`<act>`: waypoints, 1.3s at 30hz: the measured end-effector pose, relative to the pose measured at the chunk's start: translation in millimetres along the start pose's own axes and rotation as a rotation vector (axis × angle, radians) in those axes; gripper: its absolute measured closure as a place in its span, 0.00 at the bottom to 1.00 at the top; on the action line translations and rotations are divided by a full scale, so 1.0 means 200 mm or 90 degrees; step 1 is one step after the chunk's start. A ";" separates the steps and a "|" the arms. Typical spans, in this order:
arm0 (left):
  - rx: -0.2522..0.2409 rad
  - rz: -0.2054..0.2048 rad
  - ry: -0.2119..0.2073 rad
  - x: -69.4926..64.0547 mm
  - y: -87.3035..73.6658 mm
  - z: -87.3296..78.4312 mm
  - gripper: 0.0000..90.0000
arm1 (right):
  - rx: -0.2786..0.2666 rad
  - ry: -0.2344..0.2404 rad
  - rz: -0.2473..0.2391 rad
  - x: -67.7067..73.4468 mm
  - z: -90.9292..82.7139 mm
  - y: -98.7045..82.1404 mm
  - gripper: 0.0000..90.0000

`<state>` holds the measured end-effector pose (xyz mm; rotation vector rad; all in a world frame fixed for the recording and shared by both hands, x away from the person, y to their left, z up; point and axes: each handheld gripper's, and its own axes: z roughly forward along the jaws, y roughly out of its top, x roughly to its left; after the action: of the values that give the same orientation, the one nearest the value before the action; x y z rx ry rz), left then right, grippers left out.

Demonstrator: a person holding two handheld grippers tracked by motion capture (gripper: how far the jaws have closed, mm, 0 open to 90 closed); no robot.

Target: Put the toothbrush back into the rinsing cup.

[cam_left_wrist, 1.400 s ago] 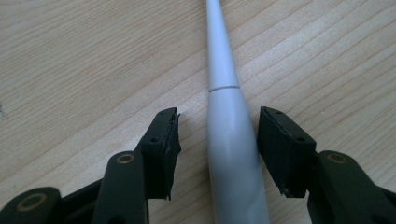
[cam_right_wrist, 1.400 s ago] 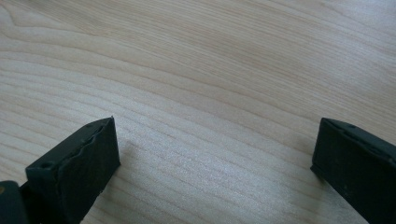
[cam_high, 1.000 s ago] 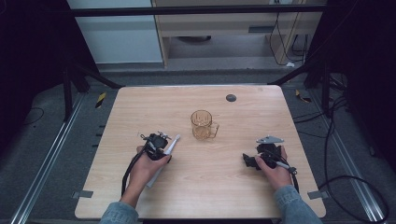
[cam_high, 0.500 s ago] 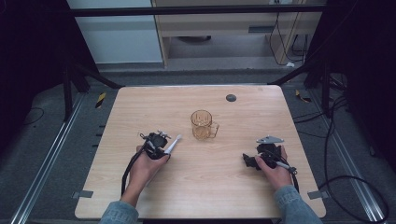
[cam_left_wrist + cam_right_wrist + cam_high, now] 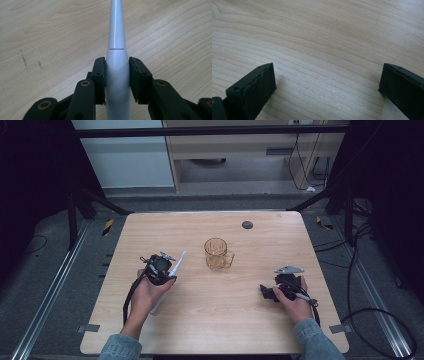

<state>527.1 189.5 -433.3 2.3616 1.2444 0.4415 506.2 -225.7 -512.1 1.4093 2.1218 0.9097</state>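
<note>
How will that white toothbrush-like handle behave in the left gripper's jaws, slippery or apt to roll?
The white handle looks glossy and rounded, so it may slip or twist between the left gripper pads. It tapers to a thin neck, so probably stiff and light. Set down on the table, it would likely roll.

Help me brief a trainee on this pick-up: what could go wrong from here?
The left gripper pinches the smooth white toothbrush on its rounded handle, so it might twist or slip out. Its long neck points toward the glass mug, which a careless swing could knock over. The right gripper lies open on the table, too far off to catch anything.
</note>
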 end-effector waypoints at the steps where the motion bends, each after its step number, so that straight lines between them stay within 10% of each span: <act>1: -0.002 0.001 0.002 0.00 0.00 -0.01 0.75 | 0.001 0.000 0.001 0.00 0.00 0.00 0.01; 39: -0.032 0.012 0.015 0.05 0.03 -0.17 0.75 | 0.001 0.000 0.001 0.00 0.00 0.00 0.01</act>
<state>521.0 202.3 -400.3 2.3343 1.2092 0.5013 506.1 -225.6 -512.0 1.4113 2.1217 0.9086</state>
